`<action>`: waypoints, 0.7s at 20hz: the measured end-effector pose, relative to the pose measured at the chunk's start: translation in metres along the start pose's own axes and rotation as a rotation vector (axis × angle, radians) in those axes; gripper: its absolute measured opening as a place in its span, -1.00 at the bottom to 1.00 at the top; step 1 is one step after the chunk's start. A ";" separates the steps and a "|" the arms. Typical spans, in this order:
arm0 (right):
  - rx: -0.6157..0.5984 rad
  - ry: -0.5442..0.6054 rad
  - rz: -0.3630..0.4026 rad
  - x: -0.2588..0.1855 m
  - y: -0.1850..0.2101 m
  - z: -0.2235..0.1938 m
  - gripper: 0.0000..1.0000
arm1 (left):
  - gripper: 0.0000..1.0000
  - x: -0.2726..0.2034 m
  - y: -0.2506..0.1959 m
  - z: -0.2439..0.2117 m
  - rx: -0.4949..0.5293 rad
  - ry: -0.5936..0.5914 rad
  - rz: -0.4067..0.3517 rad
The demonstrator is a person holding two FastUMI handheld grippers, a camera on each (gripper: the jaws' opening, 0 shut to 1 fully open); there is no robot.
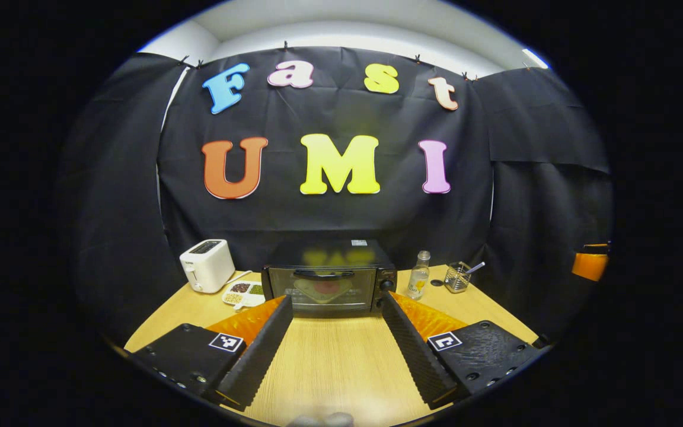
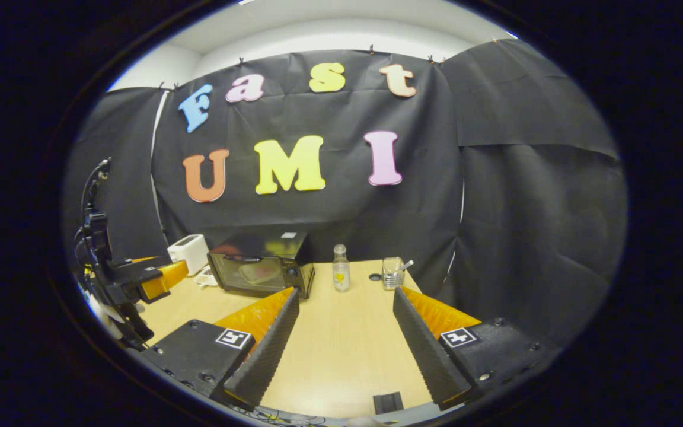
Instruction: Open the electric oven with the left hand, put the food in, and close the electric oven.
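Left hand-held gripper [image 1: 337,308] agape before shut electric oven [image 1: 325,277]; right gripper view adds its side.

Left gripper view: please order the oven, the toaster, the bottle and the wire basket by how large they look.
1. Oven, clearly largest.
2. Toaster.
3. Bottle and wire basket look nearly alike; I would not rank them.

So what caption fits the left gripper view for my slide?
Open left tool faces the shut oven across the table.
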State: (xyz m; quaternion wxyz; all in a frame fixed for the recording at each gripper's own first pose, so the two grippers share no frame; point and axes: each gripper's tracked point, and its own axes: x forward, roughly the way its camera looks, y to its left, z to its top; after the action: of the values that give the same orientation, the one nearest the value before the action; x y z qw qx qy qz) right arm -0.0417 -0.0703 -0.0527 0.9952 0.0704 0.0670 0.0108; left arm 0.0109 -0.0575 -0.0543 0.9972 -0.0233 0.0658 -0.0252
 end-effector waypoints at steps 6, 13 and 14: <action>0.010 -0.173 0.047 -0.055 -0.024 0.046 0.93 | 1.00 -0.105 -0.010 0.036 0.055 -0.084 0.089; -0.016 -0.212 0.057 -0.076 -0.015 0.049 0.92 | 0.92 -0.148 -0.003 0.067 0.070 -0.142 0.113; -0.019 -0.202 0.059 -0.076 -0.013 0.045 0.92 | 0.92 -0.148 -0.002 0.067 0.060 -0.137 0.108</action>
State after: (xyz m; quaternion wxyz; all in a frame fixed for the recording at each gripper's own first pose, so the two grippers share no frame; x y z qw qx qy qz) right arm -0.1109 -0.0917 -0.0006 0.9968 0.0635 -0.0359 0.0335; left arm -0.1266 -0.0482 0.0315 0.9996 0.0083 -0.0022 0.0285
